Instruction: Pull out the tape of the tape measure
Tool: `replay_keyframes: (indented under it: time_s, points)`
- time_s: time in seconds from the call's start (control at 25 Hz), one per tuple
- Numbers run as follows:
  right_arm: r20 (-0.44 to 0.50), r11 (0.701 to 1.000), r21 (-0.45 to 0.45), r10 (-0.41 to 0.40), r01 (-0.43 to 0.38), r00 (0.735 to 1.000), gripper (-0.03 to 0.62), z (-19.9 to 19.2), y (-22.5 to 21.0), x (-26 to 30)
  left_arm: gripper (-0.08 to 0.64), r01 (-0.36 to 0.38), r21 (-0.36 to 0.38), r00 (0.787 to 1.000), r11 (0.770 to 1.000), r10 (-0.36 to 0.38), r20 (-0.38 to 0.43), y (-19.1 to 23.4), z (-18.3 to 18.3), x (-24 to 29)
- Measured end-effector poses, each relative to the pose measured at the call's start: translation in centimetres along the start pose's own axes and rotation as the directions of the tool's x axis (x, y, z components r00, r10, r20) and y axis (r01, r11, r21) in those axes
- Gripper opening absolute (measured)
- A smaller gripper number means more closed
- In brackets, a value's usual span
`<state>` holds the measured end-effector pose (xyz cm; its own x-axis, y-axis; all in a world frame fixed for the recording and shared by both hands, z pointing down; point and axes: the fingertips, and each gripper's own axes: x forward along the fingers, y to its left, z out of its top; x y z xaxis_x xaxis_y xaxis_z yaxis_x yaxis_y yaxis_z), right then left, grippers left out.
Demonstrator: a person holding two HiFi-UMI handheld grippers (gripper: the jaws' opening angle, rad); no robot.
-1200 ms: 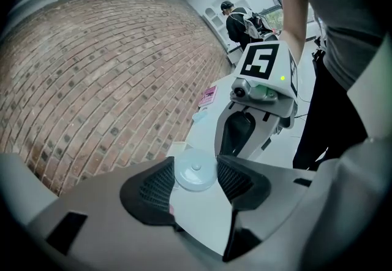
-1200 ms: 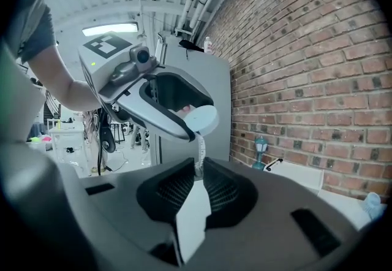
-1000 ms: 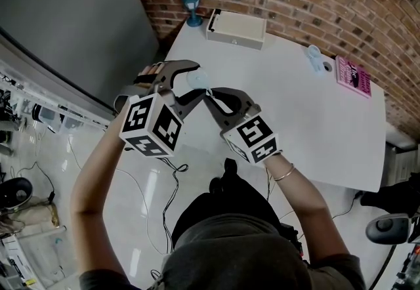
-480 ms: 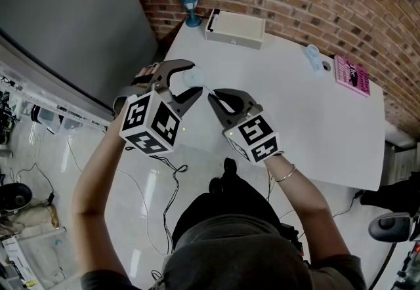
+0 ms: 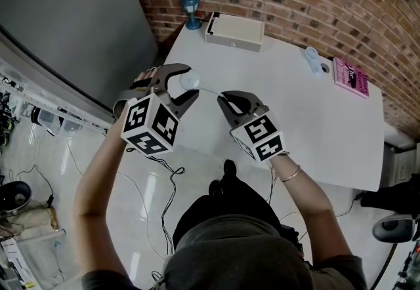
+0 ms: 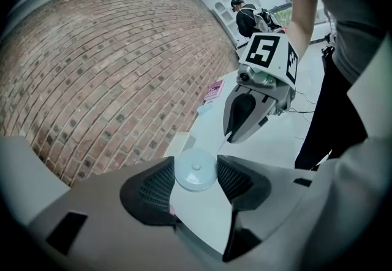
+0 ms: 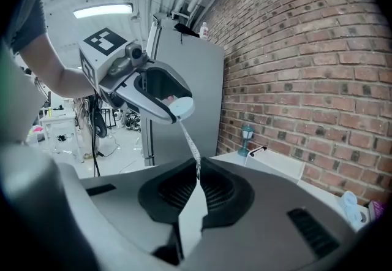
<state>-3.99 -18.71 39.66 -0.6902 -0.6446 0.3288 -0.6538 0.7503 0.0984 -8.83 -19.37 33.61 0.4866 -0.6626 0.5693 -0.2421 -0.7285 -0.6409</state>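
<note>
The left claw (image 5: 191, 80) is clamped across a round pale-blue plastic tape measure (image 6: 195, 169), holding it in the air by the near edge of the white counter (image 5: 315, 118). The right claw (image 7: 197, 168) has just been closing and pinches the tip of the thin white tape (image 7: 190, 141) between its pads. Only a short length is drawn out between the two claws, so the pull looks barely started and most of it is left. The case shows no readable brand, the tape's marks are too fine to read, and the print on the pink packet (image 5: 352, 77) is illegible.
</note>
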Motion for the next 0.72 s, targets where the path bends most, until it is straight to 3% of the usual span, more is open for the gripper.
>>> replay_keyframes:
  time_s: [0.2, 0.4, 0.72]
  points:
    - [-0.033, 1.000, -0.001, -0.023, 0.023, 0.999, 0.021, -0.8, -1.0, -0.5, 0.229, -0.007, -0.004, 1.000, 1.000, 0.007, -0.001, 0.0, 0.0, 0.2]
    - [-0.067, 0.994, 0.088, -0.064, 0.070, 0.996, 0.020, -2.7, -3.6, -1.8, 0.229, -0.026, -0.053, 1.000, 0.998, 0.025, -0.008, 1.2, -1.3, -0.5]
    - [-0.112, 0.979, 0.147, -0.124, 0.140, 0.986, 0.021, -4.8, -7.0, -3.8, 0.229, -0.053, -0.094, 0.998, 0.994, 0.052, -0.019, 2.2, -2.7, -1.0]
